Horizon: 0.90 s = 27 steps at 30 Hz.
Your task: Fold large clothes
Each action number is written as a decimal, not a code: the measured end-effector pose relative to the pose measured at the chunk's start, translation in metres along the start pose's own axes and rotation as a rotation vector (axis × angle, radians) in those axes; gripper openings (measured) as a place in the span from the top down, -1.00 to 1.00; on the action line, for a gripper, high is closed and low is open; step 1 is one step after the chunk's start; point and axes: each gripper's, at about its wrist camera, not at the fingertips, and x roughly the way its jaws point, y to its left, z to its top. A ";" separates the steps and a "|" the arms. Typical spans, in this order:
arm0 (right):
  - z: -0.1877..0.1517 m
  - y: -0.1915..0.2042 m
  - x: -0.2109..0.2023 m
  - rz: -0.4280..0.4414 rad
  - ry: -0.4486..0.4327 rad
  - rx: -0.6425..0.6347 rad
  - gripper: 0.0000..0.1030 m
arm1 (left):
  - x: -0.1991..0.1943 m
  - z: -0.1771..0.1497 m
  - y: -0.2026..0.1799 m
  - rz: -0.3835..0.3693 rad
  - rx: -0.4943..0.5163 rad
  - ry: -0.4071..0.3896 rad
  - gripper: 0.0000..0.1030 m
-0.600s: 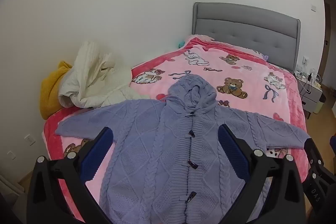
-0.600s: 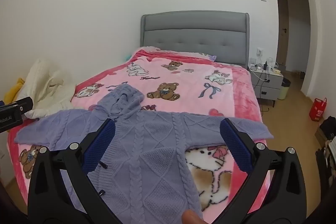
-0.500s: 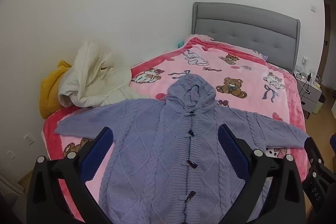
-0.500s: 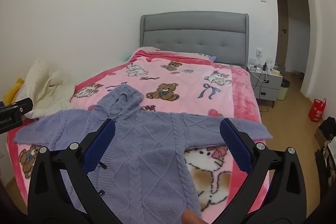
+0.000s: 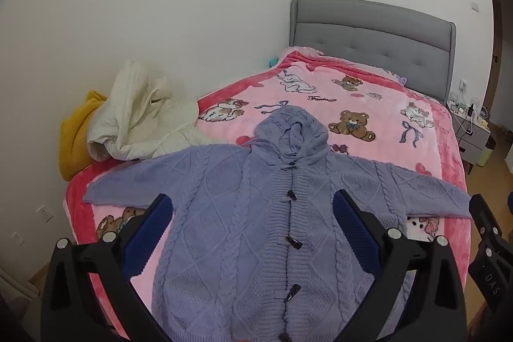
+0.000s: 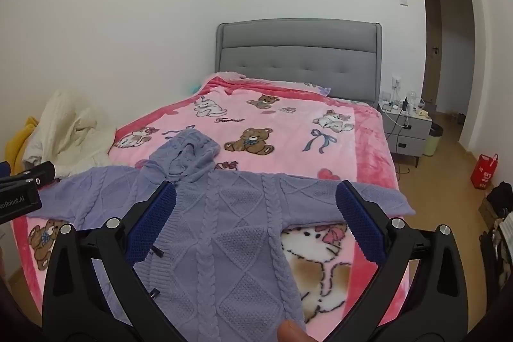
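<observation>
A lavender cable-knit hooded cardigan (image 5: 256, 223) lies flat, front up, on the pink cartoon blanket (image 5: 378, 124), both sleeves spread out sideways and the hood pointing toward the headboard. It also shows in the right wrist view (image 6: 231, 223). My left gripper (image 5: 253, 207) is open and empty, held above the cardigan's lower front. My right gripper (image 6: 256, 197) is open and empty above the cardigan's right half, near the right sleeve (image 6: 362, 197). Neither gripper touches the fabric.
A heap of cream clothing (image 5: 138, 117) over a mustard garment (image 5: 75, 137) lies at the bed's left edge by the wall. The grey headboard (image 6: 298, 60) is at the far end. A nightstand (image 6: 407, 130), a red bag (image 6: 484, 169) and wooden floor are on the right.
Both views shift very slightly; the cardigan sits a touch higher in frame. The cardigan has not moved and both grippers stay open.
</observation>
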 end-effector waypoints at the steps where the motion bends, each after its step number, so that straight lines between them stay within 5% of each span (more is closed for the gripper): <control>1: -0.001 0.000 0.000 0.001 0.001 -0.002 -0.86 | 0.001 -0.001 0.001 -0.002 0.000 0.003 -0.91; 12: -0.005 0.007 0.001 0.011 0.026 -0.020 -0.86 | 0.013 -0.023 0.011 0.000 -0.006 0.066 -0.91; 19: -0.005 0.006 0.010 0.074 0.069 -0.035 -0.86 | 0.018 -0.023 0.003 -0.069 -0.033 0.075 -0.91; 27: -0.014 -0.060 0.026 0.128 0.126 0.218 -0.86 | 0.029 -0.021 -0.039 -0.100 0.014 0.091 -0.91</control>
